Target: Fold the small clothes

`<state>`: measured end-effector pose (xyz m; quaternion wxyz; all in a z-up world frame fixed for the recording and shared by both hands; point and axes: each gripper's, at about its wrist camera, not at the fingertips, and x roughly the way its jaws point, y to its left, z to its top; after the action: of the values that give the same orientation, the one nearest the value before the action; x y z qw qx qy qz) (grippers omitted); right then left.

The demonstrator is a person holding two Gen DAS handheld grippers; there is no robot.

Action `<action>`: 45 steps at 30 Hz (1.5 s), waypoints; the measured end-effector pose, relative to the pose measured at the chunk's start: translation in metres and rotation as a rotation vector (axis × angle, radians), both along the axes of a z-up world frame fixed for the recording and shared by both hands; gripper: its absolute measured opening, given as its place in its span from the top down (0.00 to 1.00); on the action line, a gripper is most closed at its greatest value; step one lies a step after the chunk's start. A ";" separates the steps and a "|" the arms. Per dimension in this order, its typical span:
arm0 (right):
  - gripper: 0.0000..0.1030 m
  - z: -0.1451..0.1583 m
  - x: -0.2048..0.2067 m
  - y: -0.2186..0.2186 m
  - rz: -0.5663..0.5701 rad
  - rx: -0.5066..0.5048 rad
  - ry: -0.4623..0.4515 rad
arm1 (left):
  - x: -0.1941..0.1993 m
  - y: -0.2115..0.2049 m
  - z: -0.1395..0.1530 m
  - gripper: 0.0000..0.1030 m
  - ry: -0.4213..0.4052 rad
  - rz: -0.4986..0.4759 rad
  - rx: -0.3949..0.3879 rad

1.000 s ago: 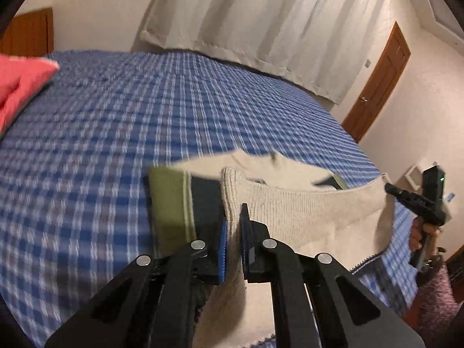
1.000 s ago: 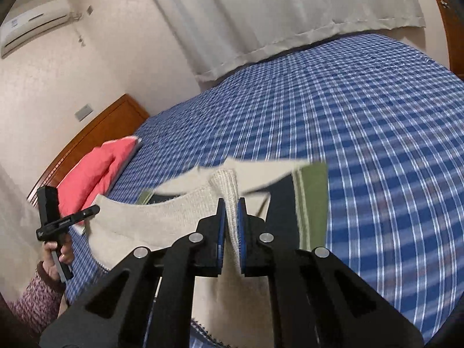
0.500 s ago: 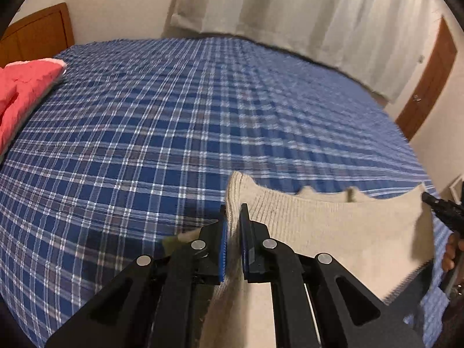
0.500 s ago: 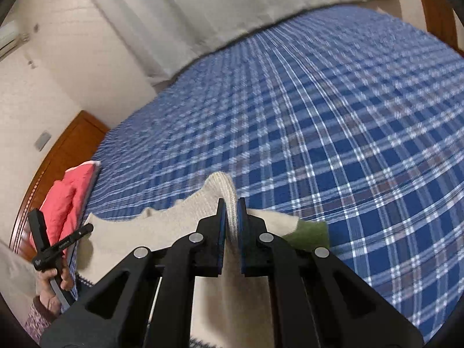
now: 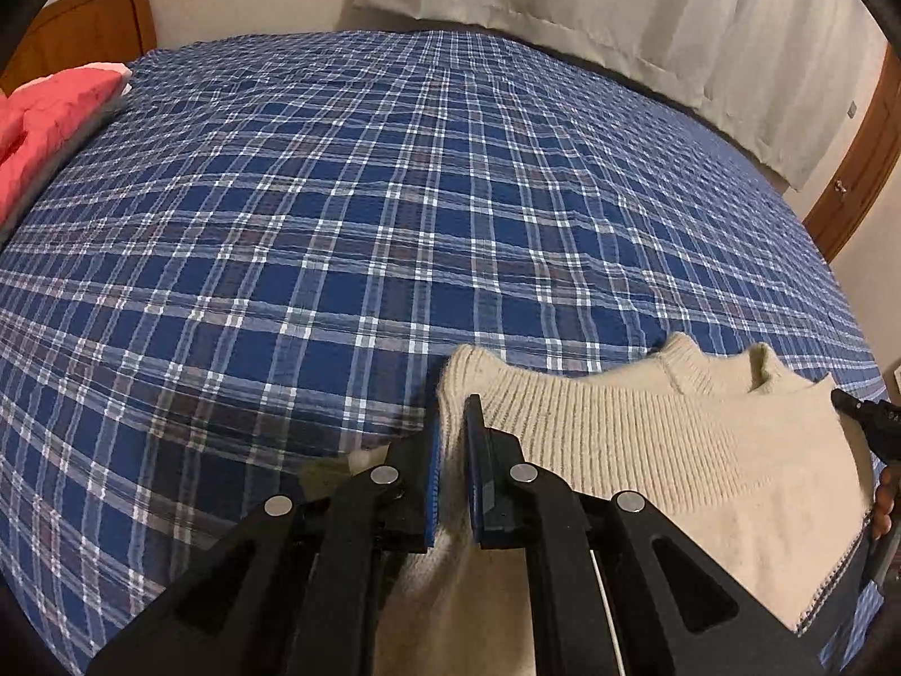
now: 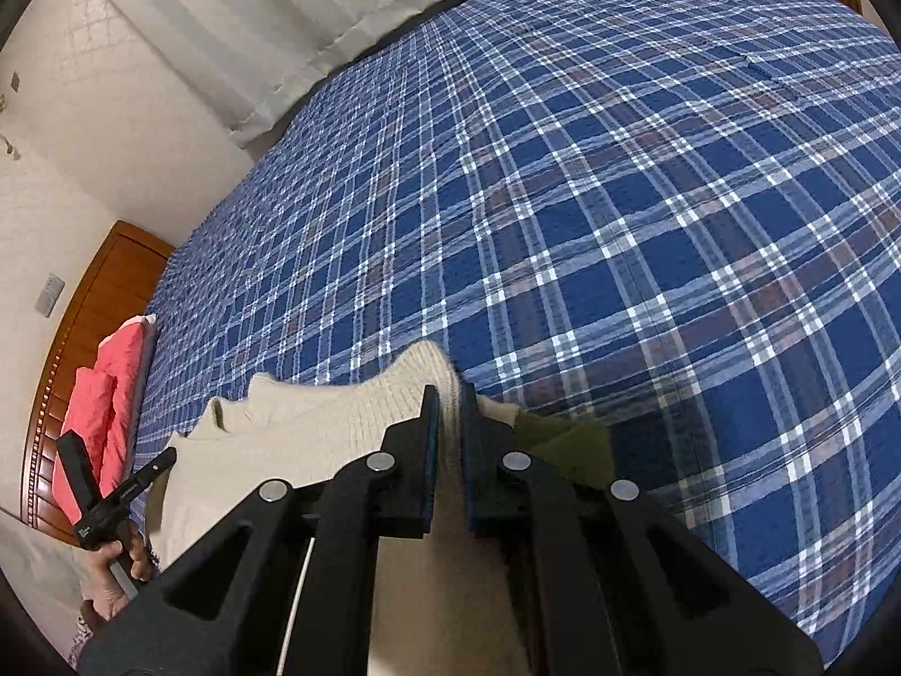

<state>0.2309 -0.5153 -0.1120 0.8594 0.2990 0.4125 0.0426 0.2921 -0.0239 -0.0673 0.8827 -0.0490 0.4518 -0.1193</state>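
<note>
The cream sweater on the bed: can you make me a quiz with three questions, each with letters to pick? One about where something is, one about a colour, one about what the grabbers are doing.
1. Where is the pink pillow?
A. At the head of the bed by the wooden headboard
B. On top of the sweater
C. On the floor

2. What colour is the bed cover?
A. Plain red
B. Blue plaid with white lines
C. Yellow dots

3. What is each hand-held gripper doing?
A. Hanging wide open
B. Holding a cup
C. Shut on the sweater's shoulder

Answers:
1 A: the pink pillow lies by the headboard.
2 B: the bed cover is blue plaid.
3 C: the left hand-held gripper and right hand-held gripper each pinch the cream sweater.
</note>
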 end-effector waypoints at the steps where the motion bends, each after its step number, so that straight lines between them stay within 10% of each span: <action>1: 0.94 -0.001 -0.001 -0.001 -0.002 0.012 -0.006 | -0.001 0.002 -0.001 0.92 -0.003 0.001 -0.010; 12: 0.85 0.001 -0.009 -0.013 -0.010 0.112 -0.019 | -0.009 0.007 0.004 0.86 -0.001 -0.014 -0.039; 16: 0.58 0.017 -0.025 -0.015 -0.026 0.139 -0.062 | -0.028 0.023 0.020 0.70 0.001 -0.016 -0.091; 20: 0.46 0.042 -0.048 -0.002 -0.012 0.152 -0.143 | -0.064 0.047 0.032 0.33 -0.050 0.002 -0.151; 34: 0.36 0.054 -0.004 0.166 0.311 0.167 -0.122 | -0.143 0.101 0.002 0.27 0.002 0.083 -0.373; 38: 0.36 0.021 0.024 0.193 0.330 0.128 0.037 | -0.145 0.105 -0.012 0.27 0.035 0.091 -0.420; 45: 0.37 0.024 0.016 0.199 0.306 0.088 0.037 | -0.146 0.102 -0.013 0.27 0.026 0.048 -0.398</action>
<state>0.2469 -0.3162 -0.0883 0.8212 0.2709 0.4669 0.1852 0.1463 0.0782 -0.0804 0.8522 -0.2350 0.4295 -0.1844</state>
